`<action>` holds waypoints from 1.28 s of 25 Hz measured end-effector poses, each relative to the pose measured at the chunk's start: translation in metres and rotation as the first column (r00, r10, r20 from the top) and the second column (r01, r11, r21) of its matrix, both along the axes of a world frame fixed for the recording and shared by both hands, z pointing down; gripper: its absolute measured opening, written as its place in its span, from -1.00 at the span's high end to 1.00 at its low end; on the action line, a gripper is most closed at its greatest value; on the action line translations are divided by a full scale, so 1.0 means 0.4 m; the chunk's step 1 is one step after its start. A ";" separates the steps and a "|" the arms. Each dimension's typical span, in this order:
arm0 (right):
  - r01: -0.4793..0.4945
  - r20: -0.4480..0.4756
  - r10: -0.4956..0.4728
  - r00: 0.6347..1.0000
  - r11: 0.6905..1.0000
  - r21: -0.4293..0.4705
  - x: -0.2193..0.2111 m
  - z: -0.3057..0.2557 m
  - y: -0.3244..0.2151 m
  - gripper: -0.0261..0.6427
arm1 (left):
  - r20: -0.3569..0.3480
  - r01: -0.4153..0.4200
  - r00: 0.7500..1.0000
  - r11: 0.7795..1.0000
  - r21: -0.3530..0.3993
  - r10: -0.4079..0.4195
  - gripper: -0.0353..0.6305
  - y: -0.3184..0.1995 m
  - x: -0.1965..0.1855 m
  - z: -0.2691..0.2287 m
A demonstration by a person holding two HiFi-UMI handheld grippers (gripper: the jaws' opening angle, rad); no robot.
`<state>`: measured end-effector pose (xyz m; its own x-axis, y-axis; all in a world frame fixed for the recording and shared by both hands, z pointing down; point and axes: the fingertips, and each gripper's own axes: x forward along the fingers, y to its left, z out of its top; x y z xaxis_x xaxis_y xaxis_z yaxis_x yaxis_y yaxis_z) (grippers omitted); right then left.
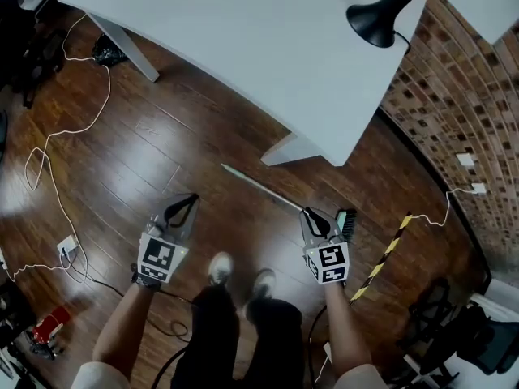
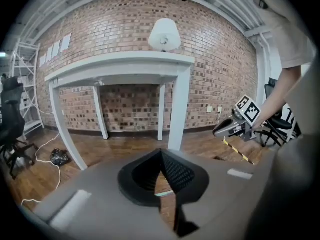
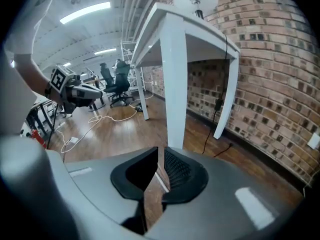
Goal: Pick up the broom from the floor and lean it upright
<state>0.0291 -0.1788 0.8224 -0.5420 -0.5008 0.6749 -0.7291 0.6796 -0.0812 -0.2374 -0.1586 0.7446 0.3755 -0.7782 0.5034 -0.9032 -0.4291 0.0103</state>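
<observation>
The broom lies flat on the dark wood floor: a thin pale handle (image 1: 259,187) runs from the middle toward the right, ending in a green-bristled head (image 1: 347,224). My right gripper (image 1: 310,213) hangs just over the handle's head end, jaws a narrow slit apart with nothing in them. In the right gripper view (image 3: 160,151) a pale strip of handle (image 3: 162,182) shows through the slit. My left gripper (image 1: 191,198) is to the left of the handle, above bare floor, with its fingertips together (image 2: 161,154) and empty.
A white table (image 1: 243,47) with a black lamp (image 1: 381,14) stands just beyond the broom, its leg (image 1: 292,148) close to the handle. A brick wall (image 1: 462,96) is at right. Yellow-black tape (image 1: 385,254), white cables (image 1: 57,144) and the person's shoes (image 1: 220,267) are on the floor.
</observation>
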 end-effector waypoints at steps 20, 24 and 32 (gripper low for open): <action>0.347 -0.163 -0.392 0.905 0.904 -0.248 -0.137 0.801 -0.006 0.56 | -0.022 0.131 0.991 0.991 -0.017 -0.131 0.89 0.155 -0.039 0.636; 0.377 -0.204 -0.445 0.872 0.877 -0.300 -0.142 0.949 -0.013 0.52 | -0.008 0.135 0.991 0.991 -0.017 -0.135 0.89 0.160 -0.044 0.747; 0.436 -0.271 -0.548 0.791 0.816 -0.379 -0.158 1.099 -0.015 0.45 | -0.025 0.154 0.988 0.988 -0.031 -0.155 0.89 0.195 -0.031 0.820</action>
